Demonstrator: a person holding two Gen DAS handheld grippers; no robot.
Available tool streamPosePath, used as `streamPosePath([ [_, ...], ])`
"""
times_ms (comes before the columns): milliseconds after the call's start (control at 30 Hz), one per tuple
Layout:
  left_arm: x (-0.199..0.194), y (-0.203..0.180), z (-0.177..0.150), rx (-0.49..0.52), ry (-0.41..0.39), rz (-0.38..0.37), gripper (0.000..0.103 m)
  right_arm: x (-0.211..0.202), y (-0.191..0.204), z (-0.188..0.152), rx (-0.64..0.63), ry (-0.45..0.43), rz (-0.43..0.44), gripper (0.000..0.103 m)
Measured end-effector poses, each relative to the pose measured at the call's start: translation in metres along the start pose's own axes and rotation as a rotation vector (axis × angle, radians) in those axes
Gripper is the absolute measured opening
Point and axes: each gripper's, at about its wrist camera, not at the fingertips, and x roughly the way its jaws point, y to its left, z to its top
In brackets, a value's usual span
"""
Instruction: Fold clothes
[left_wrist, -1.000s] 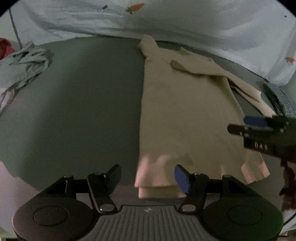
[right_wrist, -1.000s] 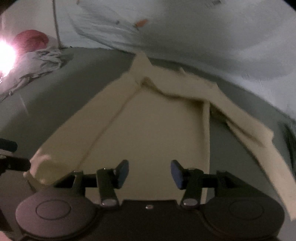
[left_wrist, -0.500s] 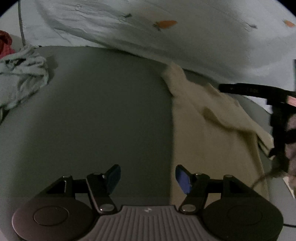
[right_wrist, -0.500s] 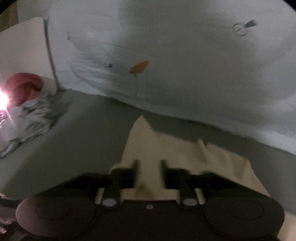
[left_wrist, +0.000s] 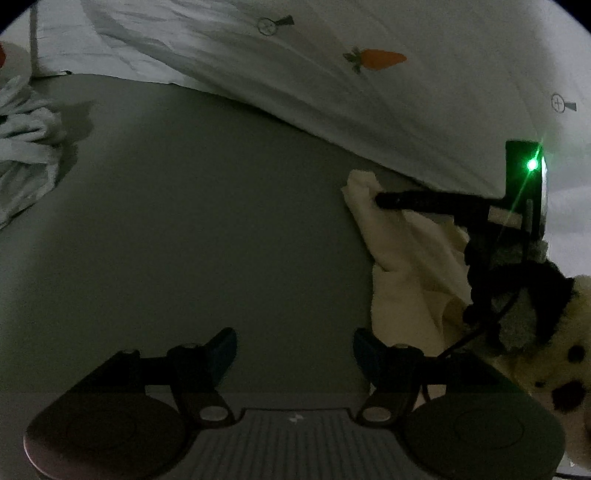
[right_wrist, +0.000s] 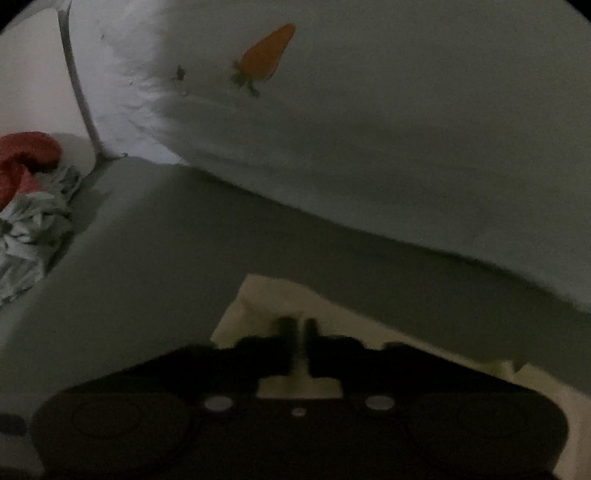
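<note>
Grey bed surface (left_wrist: 207, 229) under dim light, white carrot-print sheet (left_wrist: 369, 103) bunched along its far edge. Far left of the cream garment: crumpled pale cloth (left_wrist: 26, 155) and something red (right_wrist: 26, 162), well apart from it. Left gripper (left_wrist: 293, 350) low over bare grey, jaws spread wide, nothing between them, cream garment (left_wrist: 402, 266) just to its right, near the right fingertip. Long axis of the garment running away toward the sheet, far corner lifted. Right gripper (right_wrist: 299, 328) at that far corner, fingers nearly together with cream cloth pinched between them, plainly the nearer hand. Judged: far end being drawn over for a fold, direction not settled; near end open to the left gripper.
</note>
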Motion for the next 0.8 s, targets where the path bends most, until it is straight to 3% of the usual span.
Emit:
streamPosePath([
  [167,0.007,-0.011,-0.002,0.050,0.012,0.011,0.072,-0.009,-0.009,0.004,0.051,-0.081,-0.152,0.002],
  [267,0.012,-0.022,-0.002,0.103,0.021,0.028,0.075,0.009,-0.014,0.001,0.054,-0.011,-0.232,0.005],
  [300,0.013,-0.027,-0.001,0.118,0.023,0.033,0.075,0.008,-0.018,-0.003,0.066,0.012,-0.248,0.013],
  [333,0.012,-0.030,-0.001,0.130,0.021,0.034,0.076,-0.007,-0.026,-0.014,0.100,0.008,-0.282,0.019],
  [400,0.011,-0.036,-0.002,0.139,0.017,0.023,0.078,-0.037,-0.043,-0.036,0.167,0.000,-0.349,0.045],
  [633,0.012,-0.063,-0.012,0.188,0.027,-0.012,0.080,-0.142,-0.101,-0.111,0.405,-0.029,-0.586,0.058],
  [700,0.015,-0.072,-0.017,0.209,0.041,-0.027,0.083,-0.172,-0.117,-0.133,0.474,-0.038,-0.653,0.068],
  [800,0.023,-0.085,-0.027,0.271,0.067,-0.020,0.086,-0.218,-0.142,-0.166,0.577,-0.050,-0.753,0.070],
])
